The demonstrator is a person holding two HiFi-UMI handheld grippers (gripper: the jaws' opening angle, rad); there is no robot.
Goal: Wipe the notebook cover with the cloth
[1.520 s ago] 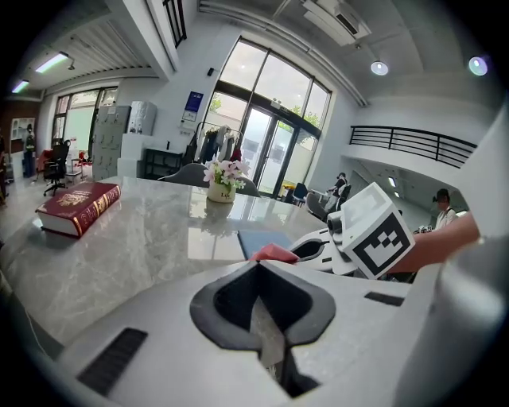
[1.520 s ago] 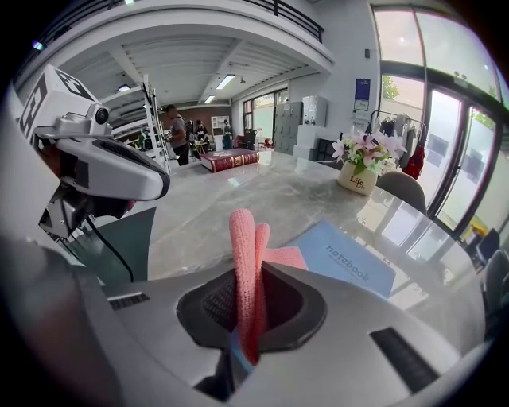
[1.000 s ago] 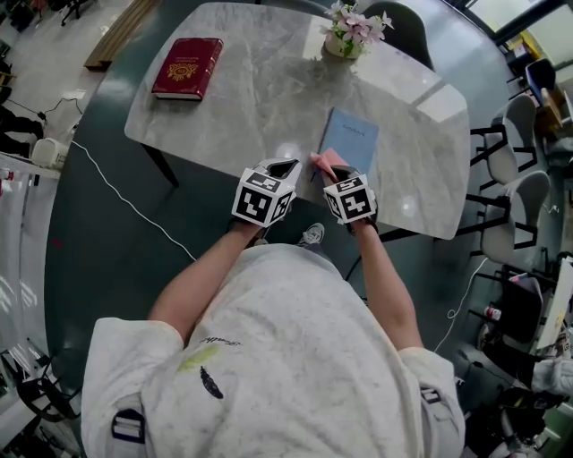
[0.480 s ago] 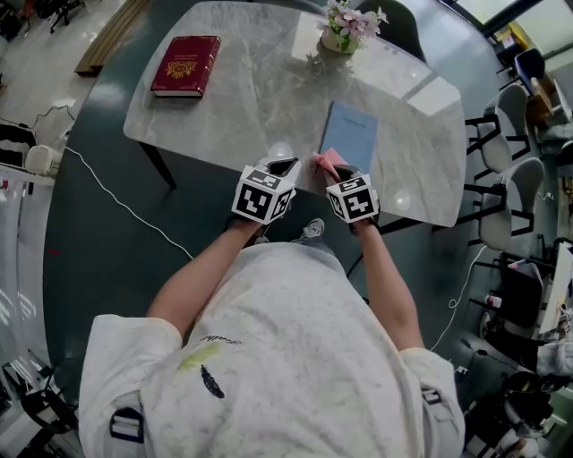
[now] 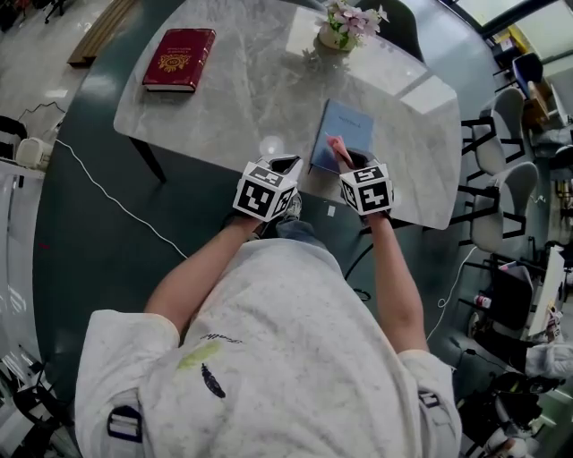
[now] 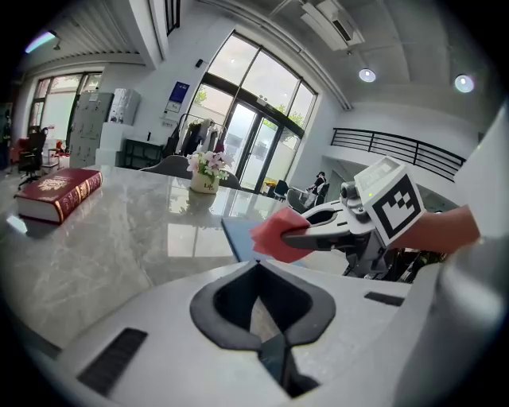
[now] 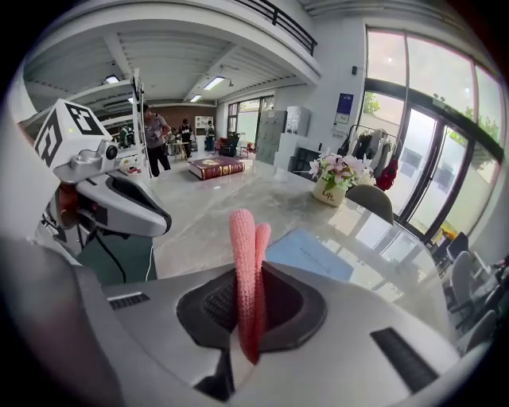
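A red book (image 5: 180, 59) lies far left on the counter (image 5: 260, 98). Your left gripper (image 5: 285, 166) hovers at the near edge, jaws pressed together on nothing. The far pot (image 5: 333, 40) holds pink flowers (image 5: 354, 20). The pale blue notebook (image 5: 345, 125) lies closed and flat right of centre. Your right gripper (image 5: 351, 161) pinches the folded pink cloth (image 5: 337, 149) over the notebook's near end.

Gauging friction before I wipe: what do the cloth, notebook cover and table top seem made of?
Cloth: pink knitted or terry-like fabric, matte; its nubby weave shows.
Notebook cover: pale blue, smooth, probably card or coated paper, with low sheen.
Table top: grey veined stone or stone-look slab, polished; it shows bright reflections.
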